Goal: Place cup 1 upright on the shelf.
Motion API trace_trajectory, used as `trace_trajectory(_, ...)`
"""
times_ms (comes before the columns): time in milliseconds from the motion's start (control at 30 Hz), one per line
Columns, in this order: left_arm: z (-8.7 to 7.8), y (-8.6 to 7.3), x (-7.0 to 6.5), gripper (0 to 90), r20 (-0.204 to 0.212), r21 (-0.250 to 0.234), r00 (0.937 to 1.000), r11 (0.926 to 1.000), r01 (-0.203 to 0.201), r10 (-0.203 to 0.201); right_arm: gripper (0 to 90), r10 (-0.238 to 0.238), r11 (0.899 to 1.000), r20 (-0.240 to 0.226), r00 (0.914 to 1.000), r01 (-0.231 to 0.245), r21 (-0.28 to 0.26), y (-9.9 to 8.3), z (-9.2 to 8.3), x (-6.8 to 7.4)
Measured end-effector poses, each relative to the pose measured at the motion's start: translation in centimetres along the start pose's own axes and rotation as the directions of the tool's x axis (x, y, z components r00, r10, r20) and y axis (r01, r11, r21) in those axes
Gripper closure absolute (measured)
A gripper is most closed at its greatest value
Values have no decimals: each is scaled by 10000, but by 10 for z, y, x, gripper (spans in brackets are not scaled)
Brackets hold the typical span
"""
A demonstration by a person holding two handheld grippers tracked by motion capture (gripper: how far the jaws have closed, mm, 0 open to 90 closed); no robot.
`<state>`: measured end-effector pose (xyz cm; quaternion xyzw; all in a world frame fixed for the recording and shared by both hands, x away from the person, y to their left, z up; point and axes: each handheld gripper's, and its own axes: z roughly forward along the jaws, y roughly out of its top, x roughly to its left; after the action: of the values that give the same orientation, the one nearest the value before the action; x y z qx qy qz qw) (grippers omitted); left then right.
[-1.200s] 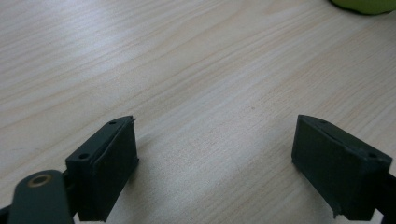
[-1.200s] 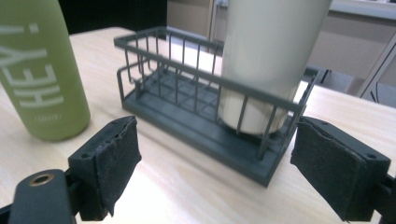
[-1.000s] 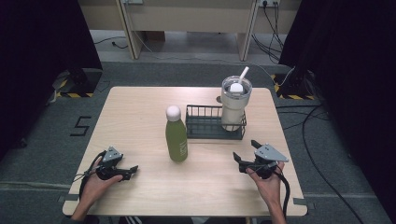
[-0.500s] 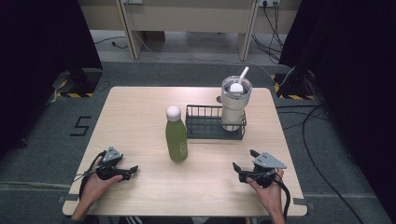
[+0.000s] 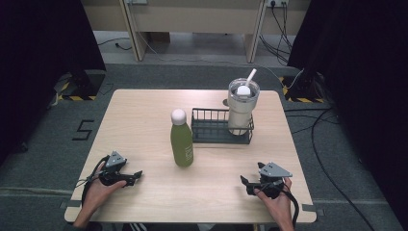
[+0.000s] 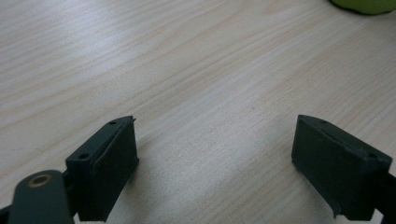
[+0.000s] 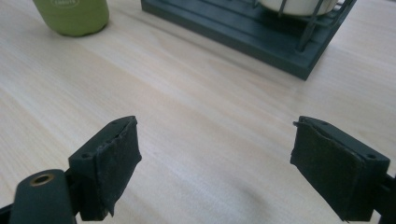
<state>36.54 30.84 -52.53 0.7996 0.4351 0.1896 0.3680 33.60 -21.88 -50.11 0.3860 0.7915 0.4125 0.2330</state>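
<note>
Both grippers rest low at the near edge of the table [image 5: 144, 115], each in a hand. The left gripper [image 5: 136, 176] sits near the left corner, its jaws spread wide with only bare wood between them, as the left gripper view shows. The right gripper [image 5: 244, 183] sits near the right corner, jaws likewise released and holding nothing. The green bottle [image 5: 181, 138] with its white cap stands upright at the table's middle, between the two grippers and farther off, apart from both. Just right of it and a little farther lies a dark wire rack [image 5: 211, 127], with a tumbler [image 5: 242, 107] and straw standing in its right end.
</note>
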Motion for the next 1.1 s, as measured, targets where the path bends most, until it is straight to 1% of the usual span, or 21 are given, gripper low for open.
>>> trace_trajectory(200, 0, 0, 0, 135, 2, -1, 10000, 10000, -3, 3, 152, -54, 9997, 2, 10000, 54, 251, -4, 0, 1)
trace_trajectory(267, 0, 0, 0, 135, 2, -2, 10000, 10000, -4, 4, 152, -8, 9992, -16, 10000, 9, 405, -5, 1, 1)
trace_trajectory(367, 0, 0, 0, 136, -9, -3, 10000, 10000, -24, 24, 152, -159, 9974, 71, 9998, 154, 707, -6, 2, 2)
trace_trajectory(633, 0, 0, 0, 136, -1, -5, 10000, 10000, -4, 4, 153, -65, 9915, 43, 10000, 59, 1300, -11, 3, 3)
trace_trajectory(867, 0, 0, 0, 135, 1, -4, 10000, 10000, -3, 3, 153, -75, 9859, 5, 10000, 73, 1673, -15, 5, 4)
trace_trajectory(1033, 0, 0, 0, 136, -6, -5, 10000, 10000, -28, 28, 154, -33, 9854, -66, 10000, 43, 1702, -16, 3, 4)
trace_trajectory(1100, 0, 0, 0, 136, -9, -8, 10000, 10000, -28, 28, 151, 172, 9850, -140, 9998, -146, 1718, -17, 3, 4)
